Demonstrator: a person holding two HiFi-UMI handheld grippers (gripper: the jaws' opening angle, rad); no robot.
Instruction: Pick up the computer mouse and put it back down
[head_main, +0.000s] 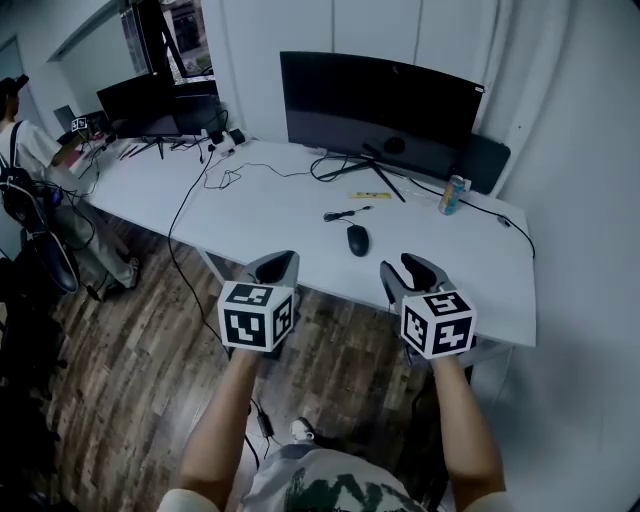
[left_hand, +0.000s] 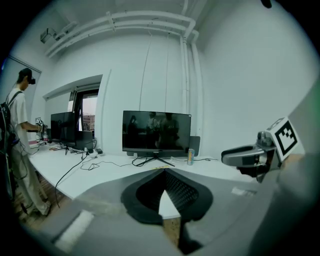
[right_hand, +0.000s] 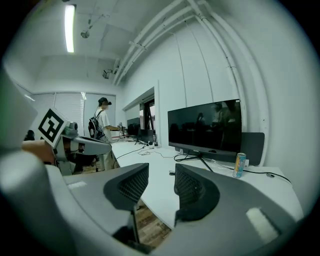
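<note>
My left gripper (left_hand: 164, 172) is closed on nothing, and my right gripper (right_hand: 161, 181) has its jaws slightly apart, empty. The computer mouse (head_main: 358, 240) sits mid-frame on the white desk (head_main: 270, 215), above both grippers.

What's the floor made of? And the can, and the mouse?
The floor looks like wood planks, brown with seams and grain; it may be laminate. The can is probably thin printed metal, going by its drink-can shape. The mouse seems to be smooth black plastic.

Dim, bluish light throughout, edges dark and fisheye-warped, with a ceiling strip light (right_hand: 69, 28) glaring brightly overhead.
</note>
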